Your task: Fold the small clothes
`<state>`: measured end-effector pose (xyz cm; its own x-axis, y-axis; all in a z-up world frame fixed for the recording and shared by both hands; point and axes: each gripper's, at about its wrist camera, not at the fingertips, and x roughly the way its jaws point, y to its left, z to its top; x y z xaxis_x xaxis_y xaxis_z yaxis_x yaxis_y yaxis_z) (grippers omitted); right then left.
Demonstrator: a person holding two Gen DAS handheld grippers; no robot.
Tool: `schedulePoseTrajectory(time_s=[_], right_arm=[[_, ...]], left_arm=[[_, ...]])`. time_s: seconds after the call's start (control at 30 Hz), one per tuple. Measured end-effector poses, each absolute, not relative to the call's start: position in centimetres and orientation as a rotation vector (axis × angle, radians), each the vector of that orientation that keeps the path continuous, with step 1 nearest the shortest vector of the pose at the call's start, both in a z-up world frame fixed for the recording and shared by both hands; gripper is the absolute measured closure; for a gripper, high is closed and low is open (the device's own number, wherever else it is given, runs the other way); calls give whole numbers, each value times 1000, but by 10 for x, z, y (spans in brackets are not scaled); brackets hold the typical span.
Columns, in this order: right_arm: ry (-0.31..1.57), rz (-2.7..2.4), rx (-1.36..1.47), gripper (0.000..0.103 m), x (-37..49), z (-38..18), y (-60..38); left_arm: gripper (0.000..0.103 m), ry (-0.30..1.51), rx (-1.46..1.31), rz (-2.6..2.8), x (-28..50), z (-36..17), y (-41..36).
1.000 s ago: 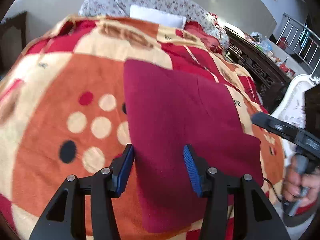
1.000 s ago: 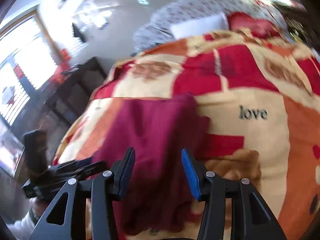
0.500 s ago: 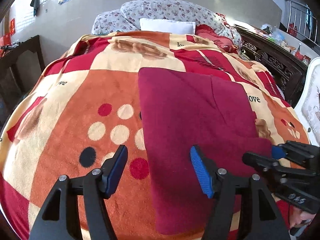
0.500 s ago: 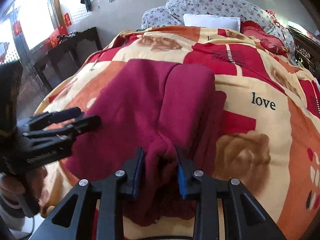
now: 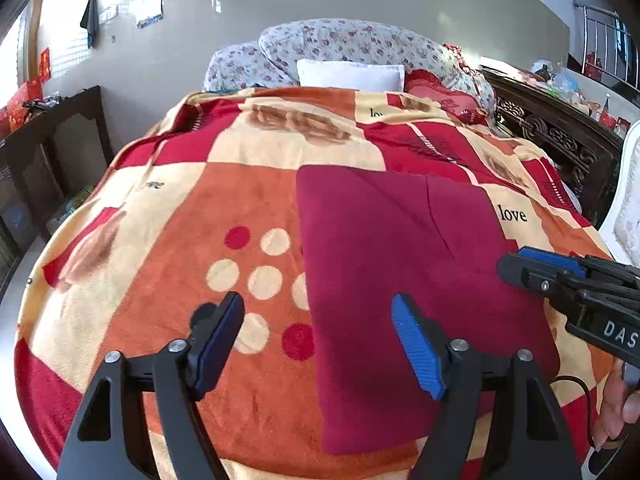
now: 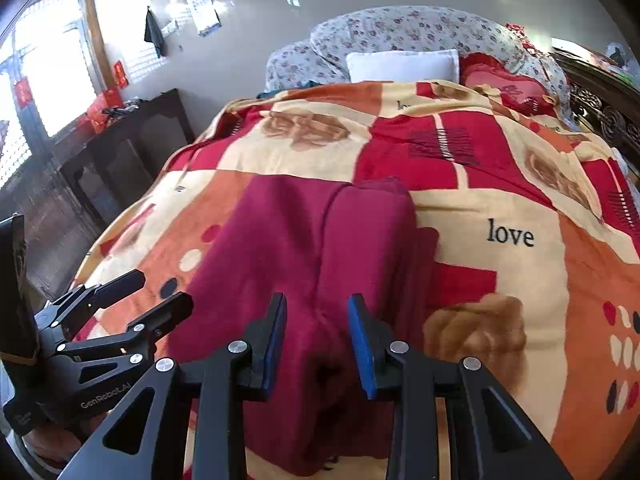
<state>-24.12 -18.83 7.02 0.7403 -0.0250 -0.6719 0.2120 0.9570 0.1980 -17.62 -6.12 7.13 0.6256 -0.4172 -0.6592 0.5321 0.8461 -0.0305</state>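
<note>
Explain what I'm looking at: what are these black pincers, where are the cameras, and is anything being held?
No robot: a person holds a black two-finger gripper in each hand. A fisheye camera on each looks along its fingers, one picture per hand. A dark red fabric garment lies partly folded on the bed's orange, red and cream patterned blanket. The left gripper hangs open over the garment's edge, holding nothing; its fingers have just been opening. The right gripper pinches a bunched fold of it, fingers just eased slightly wider.

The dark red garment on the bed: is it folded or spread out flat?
Folded: the dark red garment lies as a neat rectangle, one layer's edge crossing its top.
</note>
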Motion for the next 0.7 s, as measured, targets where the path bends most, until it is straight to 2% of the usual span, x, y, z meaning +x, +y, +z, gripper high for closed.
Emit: schedulePoseTrajectory(time_s=[0.07,0.2,0.37,0.4,0.47,0.7], right_arm=[[748,-151,240,59,-241,65,-185],[805,-188,232,59,-239,46,-188],[747,-183,258,57,-252,62,-187],[727,-197,246,55,-256,67,-186],[702,-213,234,41,-261,74,-184],[644,-252,222,32,-274,90,-178]], left_arm=[[19,691,170,-535,-178,74,-59],[19,675,152,-531,-180,80,-56],[15,646,166,-533,-188,86,-57],[15,639,163,-536,-190,88,-56],[14,620,152,-534,-193,92,-54],[11,579,135,-508,-200,104,-47]])
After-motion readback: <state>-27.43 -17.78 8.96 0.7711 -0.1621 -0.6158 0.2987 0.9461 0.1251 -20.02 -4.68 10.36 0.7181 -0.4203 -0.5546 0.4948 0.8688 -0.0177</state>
